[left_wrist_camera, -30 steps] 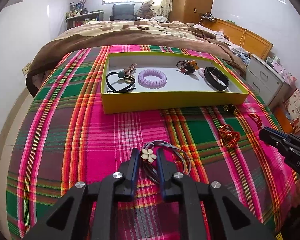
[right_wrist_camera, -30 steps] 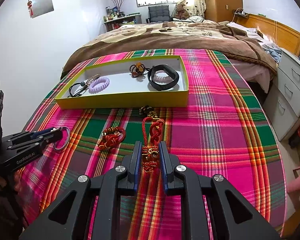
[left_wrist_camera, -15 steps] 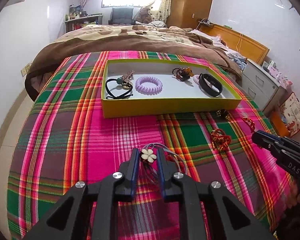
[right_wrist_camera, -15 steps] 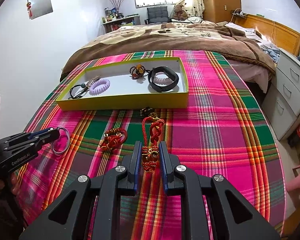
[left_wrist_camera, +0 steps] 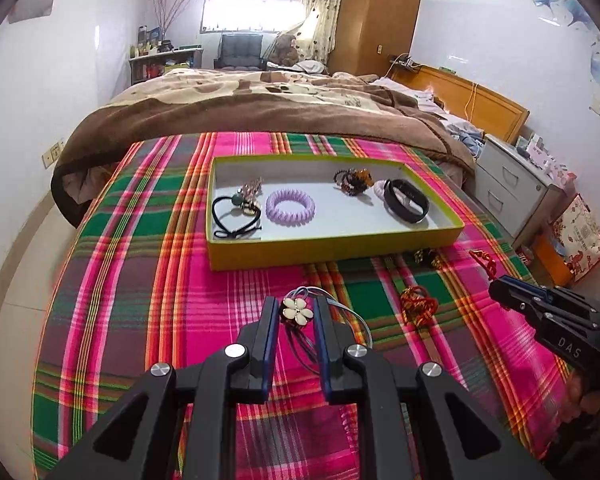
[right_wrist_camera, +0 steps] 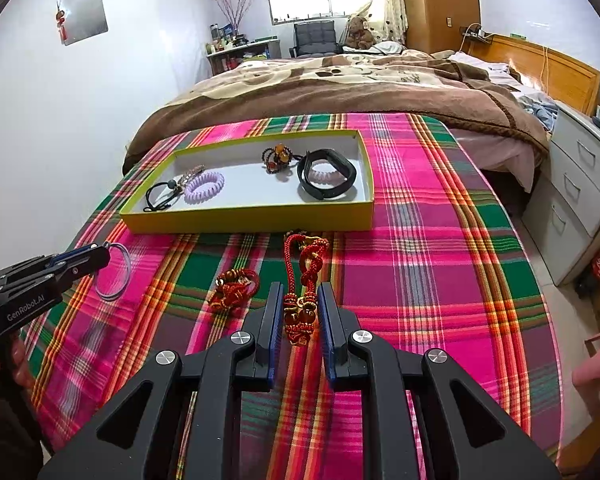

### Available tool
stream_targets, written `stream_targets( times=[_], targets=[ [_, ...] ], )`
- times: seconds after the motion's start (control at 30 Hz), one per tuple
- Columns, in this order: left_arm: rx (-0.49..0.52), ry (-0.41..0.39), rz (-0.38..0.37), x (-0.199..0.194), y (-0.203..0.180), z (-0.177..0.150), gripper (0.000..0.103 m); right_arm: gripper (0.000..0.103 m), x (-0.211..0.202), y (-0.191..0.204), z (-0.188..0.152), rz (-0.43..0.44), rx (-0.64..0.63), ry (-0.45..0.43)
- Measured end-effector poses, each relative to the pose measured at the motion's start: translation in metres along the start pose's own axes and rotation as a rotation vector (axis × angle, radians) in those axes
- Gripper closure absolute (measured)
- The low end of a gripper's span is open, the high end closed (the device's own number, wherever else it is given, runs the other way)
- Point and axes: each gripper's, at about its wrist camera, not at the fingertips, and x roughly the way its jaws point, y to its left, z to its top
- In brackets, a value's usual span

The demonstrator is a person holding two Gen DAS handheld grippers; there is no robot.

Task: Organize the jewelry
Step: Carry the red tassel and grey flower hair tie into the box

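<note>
My left gripper (left_wrist_camera: pixel 296 314) is shut on a hair tie with a white flower (left_wrist_camera: pixel 297 309); its grey elastic loops (left_wrist_camera: pixel 340 320) hang off the plaid blanket. In the right wrist view the left gripper (right_wrist_camera: pixel 98 254) shows at the left edge, the loops (right_wrist_camera: pixel 116 276) dangling below it. My right gripper (right_wrist_camera: pixel 300 308) is shut on a red knotted cord ornament (right_wrist_camera: pixel 302 316), whose far end trails toward the yellow box (right_wrist_camera: pixel 252 222). The box (left_wrist_camera: pixel 332 250) holds a black hair tie (left_wrist_camera: pixel 232 220), a lilac spiral tie (left_wrist_camera: pixel 290 206), a beaded bracelet (left_wrist_camera: pixel 352 180) and a black band (left_wrist_camera: pixel 406 200).
A second red knot (left_wrist_camera: pixel 418 304) lies on the blanket between the grippers, and a small dark trinket (left_wrist_camera: pixel 426 256) sits by the box's front wall. A brown blanket (left_wrist_camera: pixel 260 108) covers the bed beyond. White drawers (right_wrist_camera: pixel 580 200) stand at the right.
My left gripper has risen with the flower hair tie, lifting its loops off the blanket, so the box looks farther away. The right gripper has stayed put with the red cord.
</note>
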Motion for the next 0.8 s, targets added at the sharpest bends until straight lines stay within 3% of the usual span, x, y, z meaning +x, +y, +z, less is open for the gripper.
stream_targets(
  times=[0.37,0.8],
  targets=[
    [-0.001,-0.042,0.002,-0.001,0.008,0.038,0.086,0.086,0.003,0.011,0.034,0.023,-0.028,-0.045],
    [-0.013,-0.031,-0.007,0.040,0.025,0.086,0.086,0.086,0.053,0.026,0.075,0.040,-0.057,-0.004]
  ],
)
